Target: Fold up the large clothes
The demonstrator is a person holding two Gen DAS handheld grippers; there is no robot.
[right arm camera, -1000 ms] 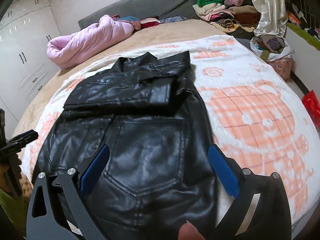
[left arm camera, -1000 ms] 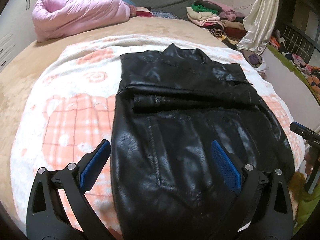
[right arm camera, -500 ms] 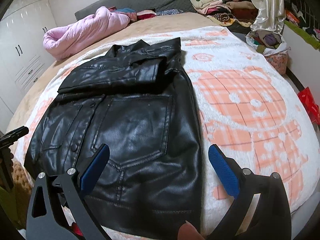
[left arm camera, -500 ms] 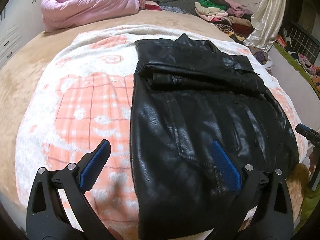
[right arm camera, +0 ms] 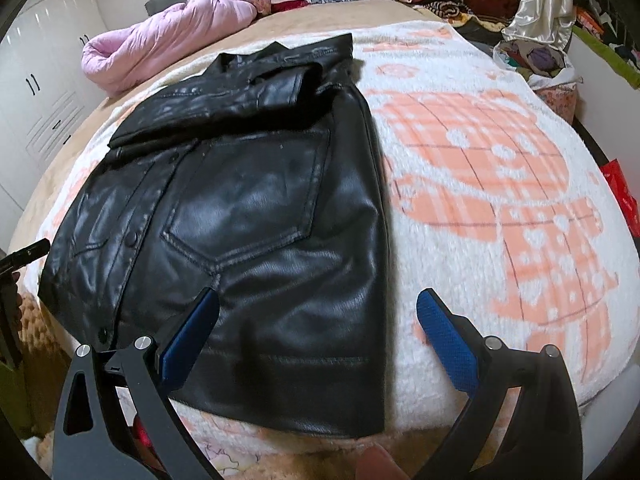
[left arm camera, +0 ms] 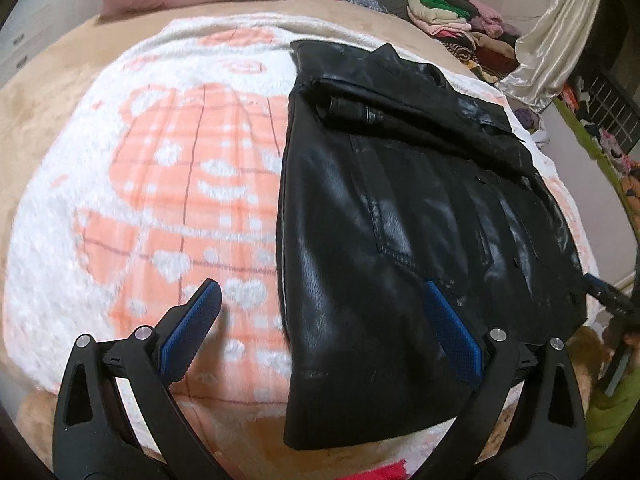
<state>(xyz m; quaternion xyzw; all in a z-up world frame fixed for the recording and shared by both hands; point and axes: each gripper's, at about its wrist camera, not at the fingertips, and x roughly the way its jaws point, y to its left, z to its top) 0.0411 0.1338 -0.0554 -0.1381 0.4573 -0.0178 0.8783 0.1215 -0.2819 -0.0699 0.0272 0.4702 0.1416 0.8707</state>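
I have pulled both tools back, so the black leather jacket (left arm camera: pixel 400 208) now looks farther away. My left gripper (left arm camera: pixel 320 320) and right gripper (right arm camera: pixel 318 320) are wide open and hold nothing. The jacket lies flat on the peach and white blanket (left arm camera: pixel 160 184), long way pointing from me. Its hem is nearest me, with one gripper at each bottom corner, about equally near.
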